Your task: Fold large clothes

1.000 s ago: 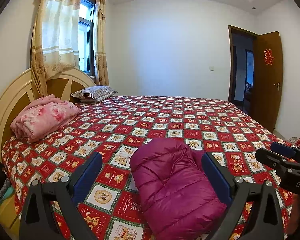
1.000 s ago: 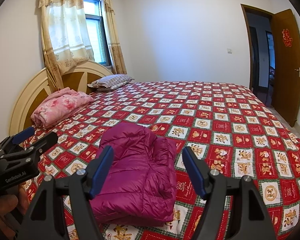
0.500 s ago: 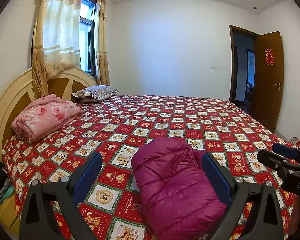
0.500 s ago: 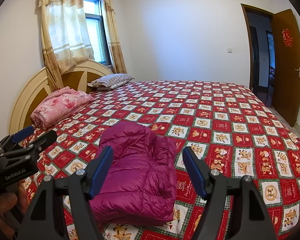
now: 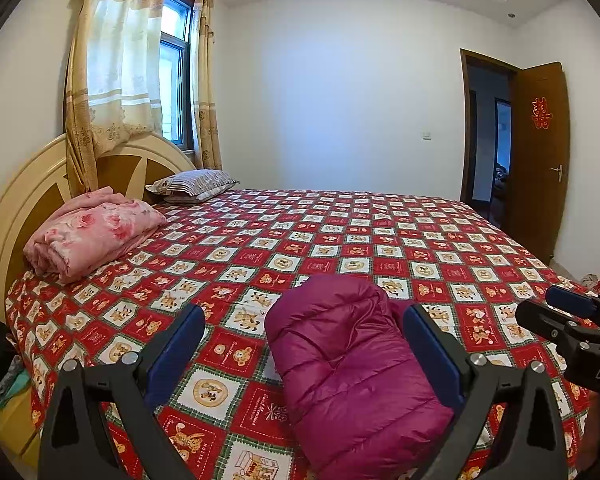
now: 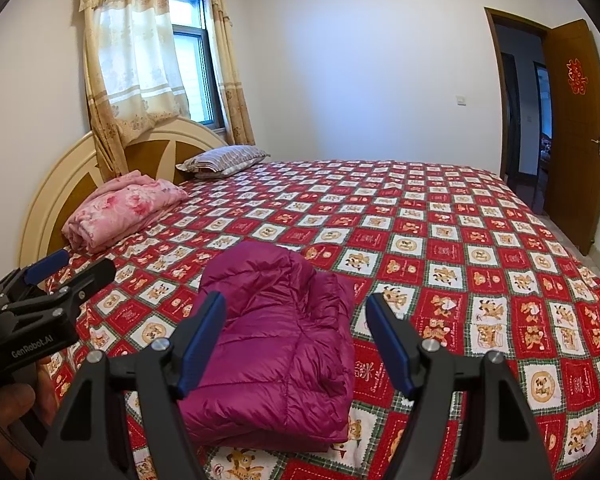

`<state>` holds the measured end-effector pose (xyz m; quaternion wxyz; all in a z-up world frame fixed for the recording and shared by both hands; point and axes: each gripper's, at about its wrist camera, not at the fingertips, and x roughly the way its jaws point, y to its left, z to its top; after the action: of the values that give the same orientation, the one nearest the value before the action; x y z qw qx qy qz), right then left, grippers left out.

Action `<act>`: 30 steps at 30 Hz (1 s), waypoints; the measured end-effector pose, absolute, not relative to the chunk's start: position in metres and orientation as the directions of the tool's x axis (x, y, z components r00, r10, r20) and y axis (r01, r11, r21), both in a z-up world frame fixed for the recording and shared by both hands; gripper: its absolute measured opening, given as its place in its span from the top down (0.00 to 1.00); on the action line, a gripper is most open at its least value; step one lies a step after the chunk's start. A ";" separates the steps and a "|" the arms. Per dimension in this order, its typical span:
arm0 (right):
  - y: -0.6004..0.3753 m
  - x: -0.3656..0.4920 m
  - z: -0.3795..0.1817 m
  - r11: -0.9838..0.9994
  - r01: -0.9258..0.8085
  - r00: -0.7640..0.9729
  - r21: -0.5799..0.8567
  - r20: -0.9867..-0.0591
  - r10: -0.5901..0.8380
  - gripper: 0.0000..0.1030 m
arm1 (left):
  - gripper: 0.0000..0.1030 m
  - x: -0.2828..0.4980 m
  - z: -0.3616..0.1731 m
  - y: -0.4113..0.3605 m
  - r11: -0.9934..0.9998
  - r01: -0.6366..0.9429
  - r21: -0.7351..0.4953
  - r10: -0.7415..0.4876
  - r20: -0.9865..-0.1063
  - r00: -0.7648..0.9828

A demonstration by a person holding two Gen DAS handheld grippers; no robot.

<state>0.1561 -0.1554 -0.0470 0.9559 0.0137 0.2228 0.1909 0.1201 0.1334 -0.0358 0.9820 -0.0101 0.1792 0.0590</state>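
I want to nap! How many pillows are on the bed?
1. The striped pillow lies by the headboard, under the window. The pink floral bundle nearby looks like a folded blanket; anything behind it is hidden.

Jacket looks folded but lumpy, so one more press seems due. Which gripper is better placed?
Probably the right gripper: open, with the purple jacket squarely between its fingers. The left gripper sits off toward the jacket's side.

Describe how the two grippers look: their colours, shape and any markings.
Both are alike. The left gripper and the right gripper have black angular frames with silver screws and two flat fingers faced with blue pads. White lettering marks the bodies: "GenRobot.AI" on the left, seen from the right wrist, and "DAS", cut off, on the right.
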 end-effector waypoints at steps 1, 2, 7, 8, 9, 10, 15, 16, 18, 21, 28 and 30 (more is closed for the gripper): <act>-0.155 0.156 -0.047 0.926 -0.360 0.828 0.112 -0.420 0.372 0.27 | 0.03 0.120 -0.036 0.134 0.993 -0.120 0.001 0.113 -0.354 0.929; -0.156 0.156 -0.047 0.926 -0.360 0.827 0.113 -0.420 0.373 0.27 | 0.03 0.119 -0.036 0.134 0.993 -0.120 0.001 0.113 -0.353 0.929; -0.156 0.156 -0.047 0.926 -0.361 0.826 0.112 -0.422 0.374 0.27 | 0.03 0.119 -0.036 0.135 0.993 -0.121 0.001 0.114 -0.354 0.928; -0.155 0.156 -0.047 0.926 -0.360 0.827 0.111 -0.422 0.372 0.27 | 0.03 0.119 -0.036 0.136 0.993 -0.122 0.001 0.114 -0.354 0.928; -0.155 0.156 -0.047 0.926 -0.360 0.827 0.111 -0.421 0.372 0.27 | 0.03 0.120 -0.036 0.135 0.993 -0.121 0.001 0.113 -0.355 0.928; -0.154 0.157 -0.047 0.927 -0.359 0.828 0.111 -0.420 0.371 0.27 | 0.03 0.120 -0.036 0.136 0.993 -0.121 0.001 0.113 -0.355 0.928; -0.154 0.156 -0.047 0.926 -0.361 0.827 0.110 -0.421 0.373 0.27 | 0.03 0.118 -0.038 0.138 0.992 -0.123 0.002 0.116 -0.357 0.927; -0.154 0.156 -0.047 0.927 -0.360 0.827 0.110 -0.422 0.371 0.27 | 0.03 0.117 -0.039 0.139 0.992 -0.123 0.002 0.116 -0.358 0.927; -0.155 0.155 -0.049 0.926 -0.360 0.826 0.111 -0.423 0.372 0.27 | 0.03 0.117 -0.039 0.139 0.992 -0.123 0.002 0.116 -0.358 0.926; -0.155 0.155 -0.048 0.926 -0.360 0.826 0.111 -0.423 0.371 0.27 | 0.03 0.117 -0.040 0.140 0.992 -0.126 0.002 0.118 -0.360 0.925; -0.155 0.155 -0.048 0.926 -0.360 0.826 0.111 -0.424 0.372 0.27 | 0.03 0.122 -0.047 0.150 0.988 -0.156 -0.020 0.135 -0.399 0.907; -0.155 0.154 -0.049 0.926 -0.360 0.825 0.109 -0.425 0.371 0.27 | 0.03 0.124 -0.049 0.152 0.982 -0.189 -0.023 0.164 -0.405 0.899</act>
<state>0.1540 -0.1555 -0.0486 0.9553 0.0120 0.2250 0.1914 0.1235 0.1515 -0.0486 0.9740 -0.0307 0.2052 0.0906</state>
